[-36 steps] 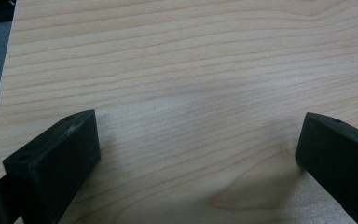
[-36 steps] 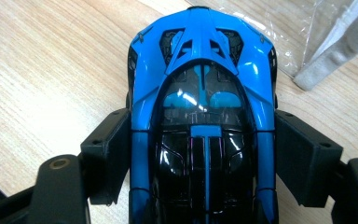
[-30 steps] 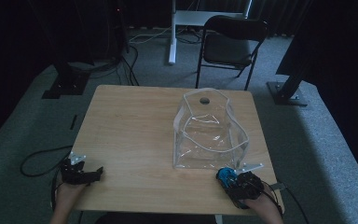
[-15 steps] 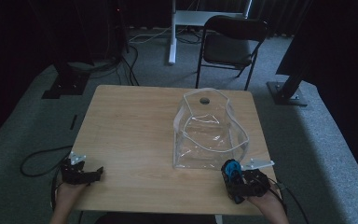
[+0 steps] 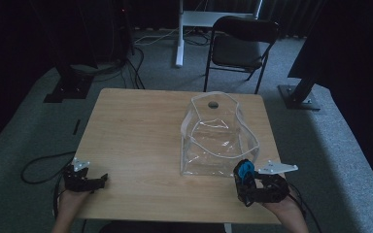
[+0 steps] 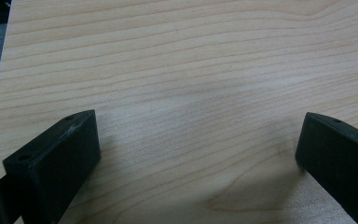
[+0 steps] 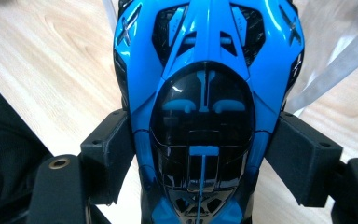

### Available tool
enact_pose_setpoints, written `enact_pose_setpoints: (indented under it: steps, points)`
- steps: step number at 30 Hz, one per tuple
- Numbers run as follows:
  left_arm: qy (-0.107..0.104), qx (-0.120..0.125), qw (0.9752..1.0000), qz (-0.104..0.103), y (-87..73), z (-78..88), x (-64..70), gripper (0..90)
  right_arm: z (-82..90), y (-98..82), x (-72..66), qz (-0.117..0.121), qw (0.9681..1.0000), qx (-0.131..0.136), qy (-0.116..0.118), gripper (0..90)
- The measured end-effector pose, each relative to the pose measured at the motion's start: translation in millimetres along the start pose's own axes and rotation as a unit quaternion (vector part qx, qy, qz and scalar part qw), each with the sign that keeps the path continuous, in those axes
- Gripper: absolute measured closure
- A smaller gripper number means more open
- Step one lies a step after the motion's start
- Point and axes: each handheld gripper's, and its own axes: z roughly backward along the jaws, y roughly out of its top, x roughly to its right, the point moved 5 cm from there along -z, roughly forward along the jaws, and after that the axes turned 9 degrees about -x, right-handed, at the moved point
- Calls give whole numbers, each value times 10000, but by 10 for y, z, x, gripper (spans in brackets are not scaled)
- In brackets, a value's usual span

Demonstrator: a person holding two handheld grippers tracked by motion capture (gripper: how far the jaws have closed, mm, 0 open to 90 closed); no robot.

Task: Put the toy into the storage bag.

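Blue toy car point(image 7: 205, 116) clamped by its flanks between pads of right gripper point(image 5: 245, 180), jaws set wide to span body; car carried clear of table point(image 5: 136, 126), just beside near wall of clear plastic bag point(image 5: 218, 136). Side grip probably chosen so car can be lowered nose-first through bag's open top. Left gripper point(image 6: 196, 154) parked at near left table corner, jaws spread, nothing between them; likely kept free to steady bag. Folding chair point(image 5: 243, 46) beyond table.
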Motion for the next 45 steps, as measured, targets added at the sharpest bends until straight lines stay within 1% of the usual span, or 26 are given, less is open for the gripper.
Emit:
enact_pose_setpoints:
  steps: [4,5,6,9,10,12,17,18,20,21,22,24,25,26,27,28,30,32,34,35,37,39,41,42,43,45]
  points:
    - [0,-1,10000,-1,0,0,0,2,121,69,-9,59,9998,169,25,263]
    - [0,-7,10000,-3,-1,1,0,2,121,69,-9,59,9998,169,25,263]
    - [-1,-1,10000,-2,0,0,0,2,155,92,-12,76,9997,230,68,262]
    - [0,-1,10000,-1,0,0,0,2,196,121,-18,86,9995,301,62,262]
    - [0,0,10000,-1,0,0,0,2,216,134,-23,117,9994,312,79,262]
    - [-1,-1,10000,0,0,0,0,2,281,187,-34,177,9989,425,117,262]
    - [0,-10,10000,-4,-1,1,-1,2,353,260,-46,202,9984,523,104,262]
    - [0,-3,10000,-2,0,0,0,2,366,274,-50,239,9983,526,114,262]
    - [-1,-6,10000,-8,0,1,-1,2,406,319,-56,280,9979,575,49,262]
    - [-1,-6,10000,-9,0,1,-1,2,433,346,-62,327,9977,594,65,262]
    - [-2,-13,10000,-10,-1,2,-1,2,475,397,-71,346,9970,685,75,262]
    - [-1,-5,10000,-8,0,0,-1,2,489,414,-78,389,9968,700,68,262]
    - [-1,3,10000,-8,0,-1,-1,2,529,461,-89,415,9961,775,61,263]
    - [-1,3,10000,-8,0,-1,-1,2,529,461,-89,415,9961,775,61,263]
    - [-1,3,10000,-9,0,-1,-1,2,565,504,-104,476,9954,833,83,262]
    - [-1,3,10000,-8,0,-1,-1,2,565,504,-104,476,9954,833,83,262]
    - [-1,3,10000,-7,0,-1,-1,2,614,581,-105,497,9942,941,130,263]
    - [-1,3,10000,-9,0,-1,-1,2,629,606,-105,521,9937,976,162,262]
    - [-2,3,10000,-7,0,-1,-1,2,657,657,-109,577,9923,1066,245,262]
    - [-1,-5,10000,-10,0,0,-1,2,683,713,-121,641,9911,1128,305,263]
    - [-3,0,10000,-9,0,0,-1,2,702,760,-123,701,9901,1165,358,262]
    - [-3,-10,10000,-11,-1,1,-1,2,716,791,-123,723,9895,1193,380,262]
    - [-5,-2,10000,-12,0,0,-1,2,759,866,-122,775,9881,1257,421,262]
    - [-6,-2,10000,-13,0,0,-1,2,798,927,-123,831,9869,1317,432,263]
    - [-5,-2,10000,-13,0,0,-1,2,798,927,-123,831,9869,1317,432,263]
    - [-7,-1,10000,-13,0,0,-1,2,840,1005,-125,888,9855,1381,436,262]
